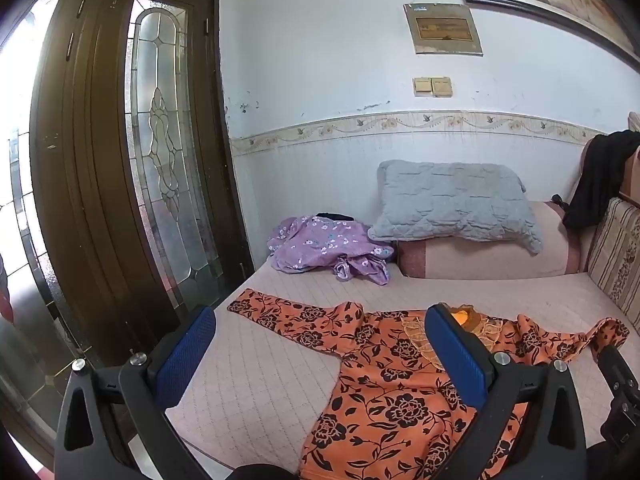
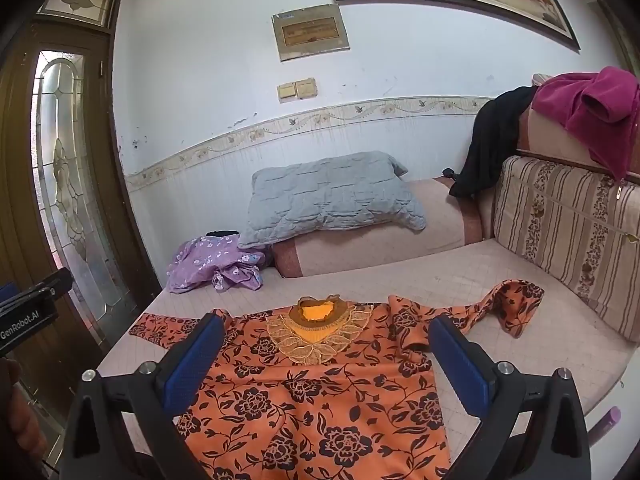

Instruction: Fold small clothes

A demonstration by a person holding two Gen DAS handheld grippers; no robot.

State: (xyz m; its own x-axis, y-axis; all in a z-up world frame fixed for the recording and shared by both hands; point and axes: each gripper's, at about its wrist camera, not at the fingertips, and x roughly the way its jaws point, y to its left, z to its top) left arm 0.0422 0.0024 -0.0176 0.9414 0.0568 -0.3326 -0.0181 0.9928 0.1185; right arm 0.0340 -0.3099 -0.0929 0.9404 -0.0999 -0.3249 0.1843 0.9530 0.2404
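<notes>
And here we are over the bed (image 2: 460,280), both claws hovering at its near edge with nothing in them. The orange top (image 2: 320,400) lies flat, face up, dead ahead of and just below the right claw (image 2: 326,356), neckline away from it, hem toward it, so the body's long axis runs straight out along the fingers. Both claws gape wide, pads apart, clamped on nothing. From the left claw (image 1: 320,344) the top sits ahead and off to the right, its body mostly under the right-hand finger, so the right claw looks the better centred on it, while the left is nearer the outstretched left sleeve (image 1: 276,312), which runs flat and straight away to that side. The other sleeve (image 2: 500,308) is the trouble spot, I'd say: it trails beyond the right claw's right finger, twisted and partly doubled over, and probably wants straightening before any fold. Farther ahead, well apart, a grey pillow (image 2: 332,196) leans on a bolster, and a crumpled purple garment (image 2: 216,260) waits ahead and left of both claws. Nothing lies between claws and top.
</notes>
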